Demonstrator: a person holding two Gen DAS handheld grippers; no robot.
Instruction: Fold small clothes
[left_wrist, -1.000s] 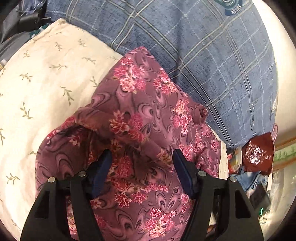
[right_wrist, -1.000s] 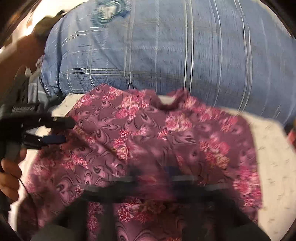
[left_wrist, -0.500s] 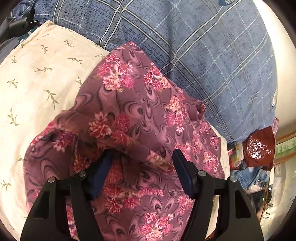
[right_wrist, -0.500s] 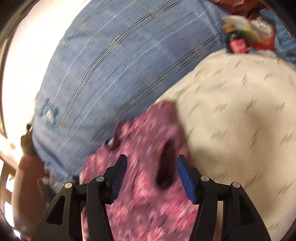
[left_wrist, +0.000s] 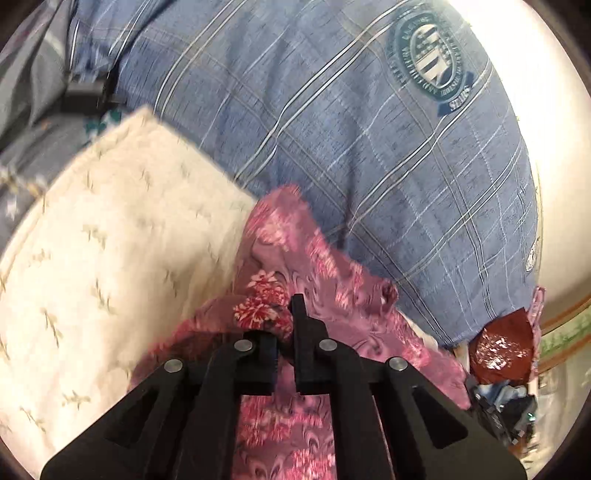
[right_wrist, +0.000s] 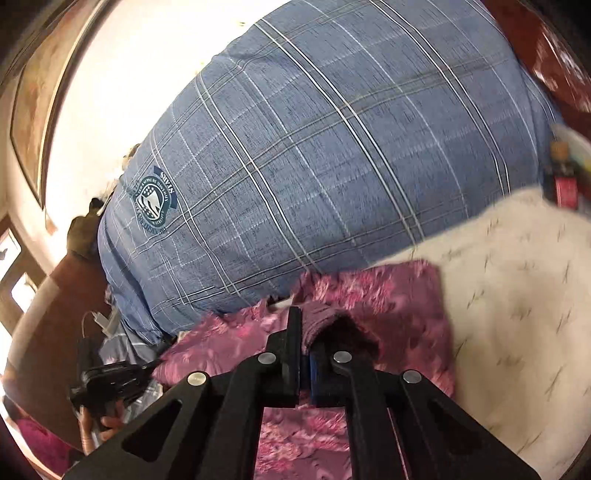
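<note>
A purple-pink floral garment (left_wrist: 332, 280) lies on a cream sheet with a leaf print (left_wrist: 110, 240). My left gripper (left_wrist: 286, 325) is shut on a bunched edge of the garment. In the right wrist view the same garment (right_wrist: 388, 295) lies beside the cream sheet (right_wrist: 517, 295). My right gripper (right_wrist: 306, 332) is shut on another fold of the garment. The left gripper also shows in the right wrist view (right_wrist: 110, 380), held in a hand at the lower left, at the garment's edge.
A person in a blue plaid shirt (left_wrist: 351, 129) fills the space behind the garment and also shows in the right wrist view (right_wrist: 314, 147). A dark red shiny bag (left_wrist: 506, 350) and clutter sit at the right. A bottle (right_wrist: 561, 177) stands at the sheet's far right edge.
Both grippers were open and have closed on the garment. The right gripper swung round and came down onto the cloth. The garment is now bunched narrower between them.
</note>
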